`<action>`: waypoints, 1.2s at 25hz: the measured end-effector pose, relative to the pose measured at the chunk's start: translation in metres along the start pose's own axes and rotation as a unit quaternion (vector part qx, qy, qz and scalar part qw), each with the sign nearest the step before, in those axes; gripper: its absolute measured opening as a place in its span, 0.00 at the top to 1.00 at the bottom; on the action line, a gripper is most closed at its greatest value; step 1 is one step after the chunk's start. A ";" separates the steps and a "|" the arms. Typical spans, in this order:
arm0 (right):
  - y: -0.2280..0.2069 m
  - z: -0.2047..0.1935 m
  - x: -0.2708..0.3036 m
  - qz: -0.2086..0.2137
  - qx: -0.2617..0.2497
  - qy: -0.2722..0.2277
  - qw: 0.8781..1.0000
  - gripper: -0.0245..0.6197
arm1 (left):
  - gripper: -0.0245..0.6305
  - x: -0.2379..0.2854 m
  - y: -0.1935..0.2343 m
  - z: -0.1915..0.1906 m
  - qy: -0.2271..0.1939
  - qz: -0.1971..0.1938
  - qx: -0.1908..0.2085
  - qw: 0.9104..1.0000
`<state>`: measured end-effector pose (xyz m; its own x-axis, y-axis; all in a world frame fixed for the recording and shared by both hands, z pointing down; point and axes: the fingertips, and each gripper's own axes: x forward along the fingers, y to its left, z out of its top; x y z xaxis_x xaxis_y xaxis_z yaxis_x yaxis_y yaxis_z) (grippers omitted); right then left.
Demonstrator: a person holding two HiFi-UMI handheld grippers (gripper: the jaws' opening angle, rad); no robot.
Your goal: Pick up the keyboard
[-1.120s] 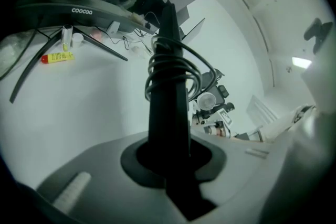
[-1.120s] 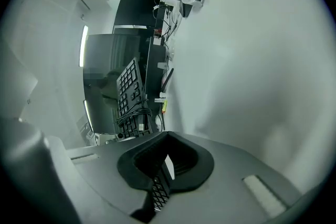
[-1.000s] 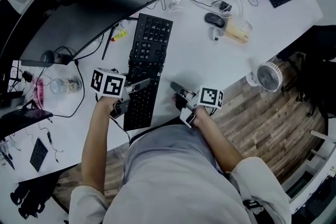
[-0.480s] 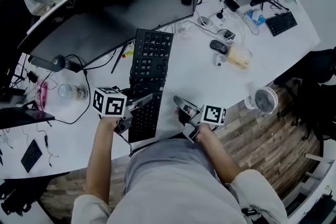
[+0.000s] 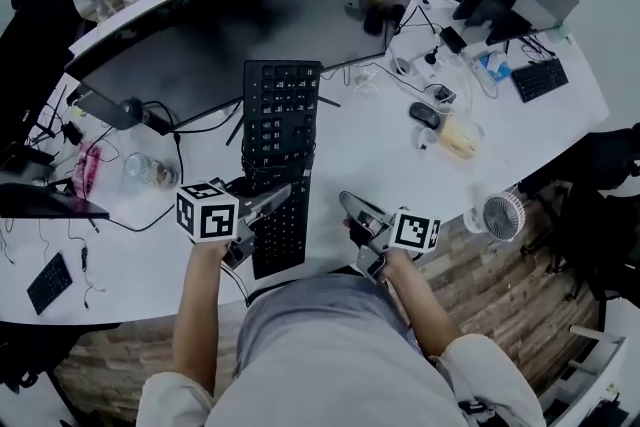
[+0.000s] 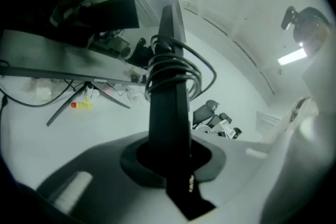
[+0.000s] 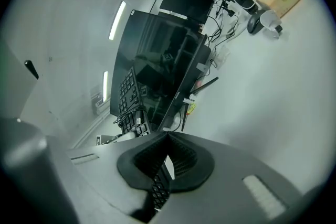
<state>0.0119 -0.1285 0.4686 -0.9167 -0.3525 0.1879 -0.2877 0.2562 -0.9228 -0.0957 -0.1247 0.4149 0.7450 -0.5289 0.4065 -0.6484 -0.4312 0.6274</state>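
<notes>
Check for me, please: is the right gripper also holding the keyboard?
No, in the head view the right gripper sits to the side of the keyboard without touching it; only the left gripper has its jaws on it.

keyboard before monitor, mouse on desk to its right — jar left

Two tools, two keyboards, one small keypad, one fan, one mouse
</notes>
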 end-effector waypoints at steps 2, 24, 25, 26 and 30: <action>0.007 0.001 0.003 0.002 -0.002 0.001 1.000 0.97 | 0.96 -0.009 -0.003 0.006 -0.025 -0.001 -0.004 1.000; 0.057 0.018 0.011 -0.027 -0.162 0.024 0.986 0.97 | 0.96 -0.074 -0.029 -0.002 -0.125 0.065 0.009 0.990; 0.060 0.019 0.012 -0.027 -0.172 0.024 0.984 0.97 | 0.96 -0.077 -0.030 -0.004 -0.128 0.072 0.012 0.989; 0.062 0.021 0.013 -0.029 -0.182 0.025 0.983 0.97 | 0.96 -0.079 -0.030 -0.005 -0.131 0.080 0.015 0.988; 0.068 0.028 0.016 -0.034 -0.211 0.037 0.976 0.97 | 0.96 -0.086 -0.032 -0.008 -0.136 0.109 0.026 0.984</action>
<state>-0.0141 -0.1419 0.3995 -0.9049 -0.3197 0.2811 -0.4222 0.5889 -0.6892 -0.1380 -0.0594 0.3658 0.5229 -0.7862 0.3294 -0.8000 -0.3193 0.5080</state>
